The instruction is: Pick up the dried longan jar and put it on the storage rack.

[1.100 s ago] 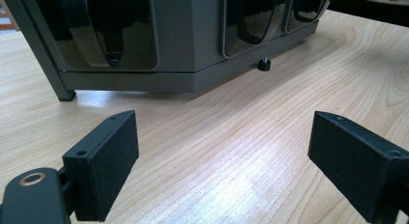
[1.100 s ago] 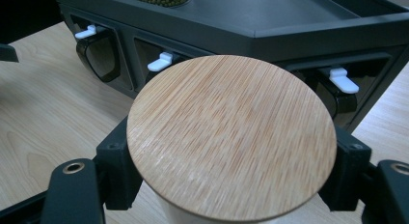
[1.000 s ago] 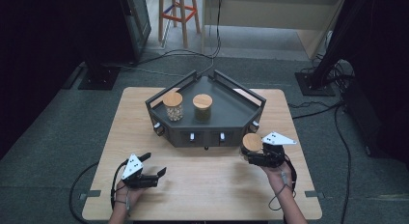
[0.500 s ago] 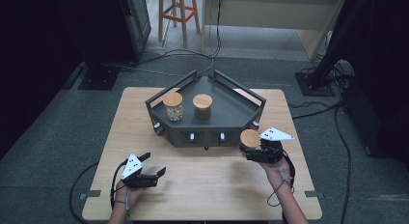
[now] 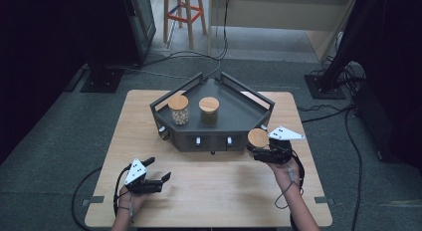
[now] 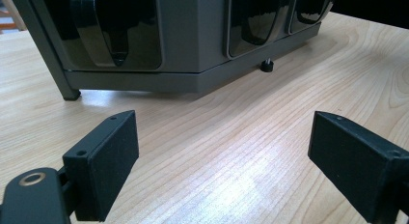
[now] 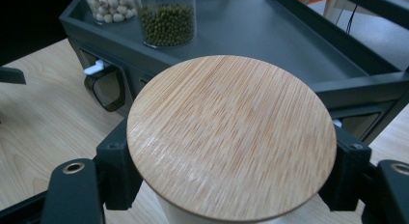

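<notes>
A jar with a round bamboo lid (image 5: 258, 137) is held off the table by the front right corner of the dark grey tray (image 5: 239, 116). My right gripper (image 5: 257, 150) is shut on the jar just under its lid (image 7: 231, 137), one black pad on each side. On the tray stand a jar of pale beans (image 5: 178, 109) and a jar of green beans (image 5: 209, 110); both also appear in the right gripper view, pale beans (image 7: 108, 4) and green beans (image 7: 167, 21). My left gripper (image 5: 158, 169) rests near the table's front left, jaws open and nothing between them (image 6: 222, 156).
The tray's front wall (image 6: 193, 40) carries dark drawer-like windows with small white tabs (image 5: 198, 141). Light wood table (image 5: 214, 191) stretches between the two hands. Cables (image 5: 348, 126) trail over the floor to the right, and a stool (image 5: 185, 12) stands beyond the table.
My right gripper has carried the lidded jar a little farther from the person, closer to the tray's front right corner. The left gripper has stayed where it was.
</notes>
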`<state>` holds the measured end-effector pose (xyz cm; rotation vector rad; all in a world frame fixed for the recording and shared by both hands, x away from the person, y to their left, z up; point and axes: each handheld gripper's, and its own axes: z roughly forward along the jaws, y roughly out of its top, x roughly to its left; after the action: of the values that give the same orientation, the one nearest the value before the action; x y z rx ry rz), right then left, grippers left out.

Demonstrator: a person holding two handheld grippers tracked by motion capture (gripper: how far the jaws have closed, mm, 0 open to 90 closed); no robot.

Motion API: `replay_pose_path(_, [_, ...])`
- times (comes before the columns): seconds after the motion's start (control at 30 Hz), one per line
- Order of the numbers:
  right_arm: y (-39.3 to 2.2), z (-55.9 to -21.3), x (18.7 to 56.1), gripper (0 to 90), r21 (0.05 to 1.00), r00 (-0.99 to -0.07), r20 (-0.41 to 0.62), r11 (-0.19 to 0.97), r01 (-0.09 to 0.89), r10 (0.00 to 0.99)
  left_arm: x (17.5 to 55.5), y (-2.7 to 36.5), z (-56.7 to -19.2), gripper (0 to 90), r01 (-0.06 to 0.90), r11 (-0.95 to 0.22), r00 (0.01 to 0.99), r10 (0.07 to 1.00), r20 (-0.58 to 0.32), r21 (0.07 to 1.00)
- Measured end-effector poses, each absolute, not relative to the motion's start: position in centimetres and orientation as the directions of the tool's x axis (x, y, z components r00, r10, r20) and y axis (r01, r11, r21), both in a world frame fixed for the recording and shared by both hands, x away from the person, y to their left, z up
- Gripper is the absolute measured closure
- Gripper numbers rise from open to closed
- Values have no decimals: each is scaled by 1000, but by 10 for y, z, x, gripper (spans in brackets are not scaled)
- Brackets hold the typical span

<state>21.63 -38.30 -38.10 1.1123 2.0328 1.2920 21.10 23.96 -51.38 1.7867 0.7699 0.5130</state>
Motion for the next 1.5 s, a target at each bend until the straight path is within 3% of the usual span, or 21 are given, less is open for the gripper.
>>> replay_pose_path(1.5, [-382,-339,241,252,898,-555,36,217,383,831,212,241,-514,105,257,-218,697,717,-24,942])
